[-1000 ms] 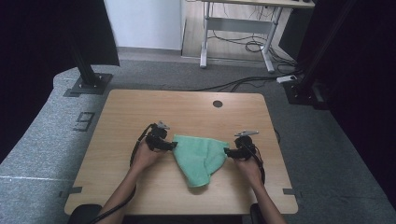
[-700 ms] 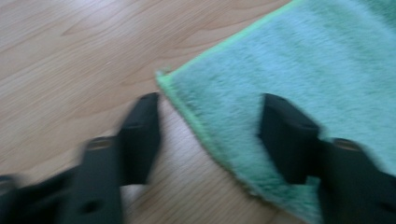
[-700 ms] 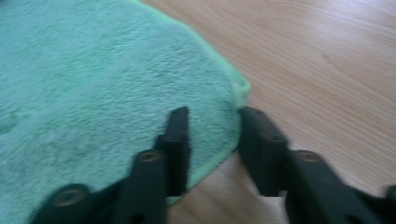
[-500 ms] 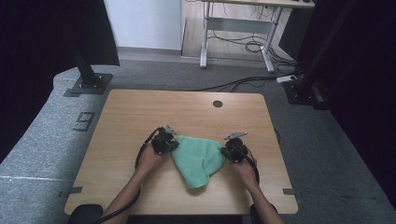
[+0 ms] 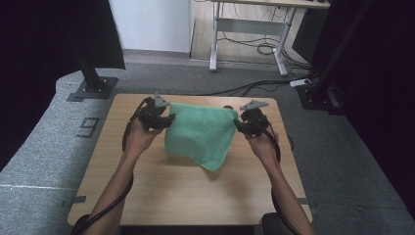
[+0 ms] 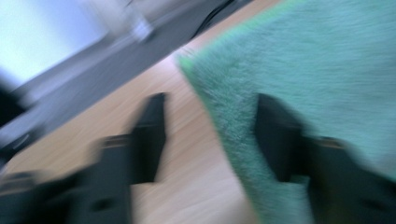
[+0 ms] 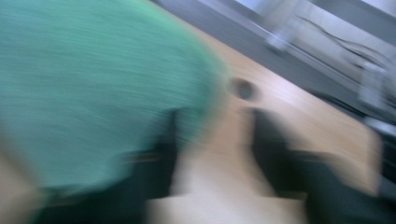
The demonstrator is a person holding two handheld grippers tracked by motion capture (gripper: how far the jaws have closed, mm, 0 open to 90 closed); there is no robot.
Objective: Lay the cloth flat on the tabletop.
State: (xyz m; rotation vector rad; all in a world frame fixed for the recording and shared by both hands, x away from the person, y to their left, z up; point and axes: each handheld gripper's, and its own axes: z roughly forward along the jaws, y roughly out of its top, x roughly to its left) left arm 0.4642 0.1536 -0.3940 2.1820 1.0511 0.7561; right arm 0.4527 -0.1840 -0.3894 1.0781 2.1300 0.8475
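My left tongs (image 5: 169, 120) sit at the left edge of the green cloth (image 5: 200, 132), my right tongs (image 5: 238, 125) at its right edge, both over the far half of the table (image 5: 171, 196). In the left gripper view the jaws stand well apart with bare wood between them. The cloth (image 6: 327, 70) drapes over the outer face of one jaw and is not pinched between the two. The right gripper view is badly smeared, but there too the jaws look parted, with wood in the gap and the cloth (image 7: 93, 70) lying against one jaw. So I judge both tongs open, holding nothing firmly.

From the high view the cloth stretches between my two tools, its far edge fairly straight. One corner sags toward me and throws a shadow on the wood, so part of it seems off the surface or rumpled.

I take the step to be laying the cloth out flat. To do that well I would:
- keep both tools level and equally far forward, so the far edge lands straight;
- let the cloth settle before drawing the jaws clear, sliding them out sideways, not upward, so the pile doesn't catch;
- then tend to the sagging near corner.

The round hole (image 7: 241, 88) in the table lies just beyond the cloth; I'd keep the fabric off it.
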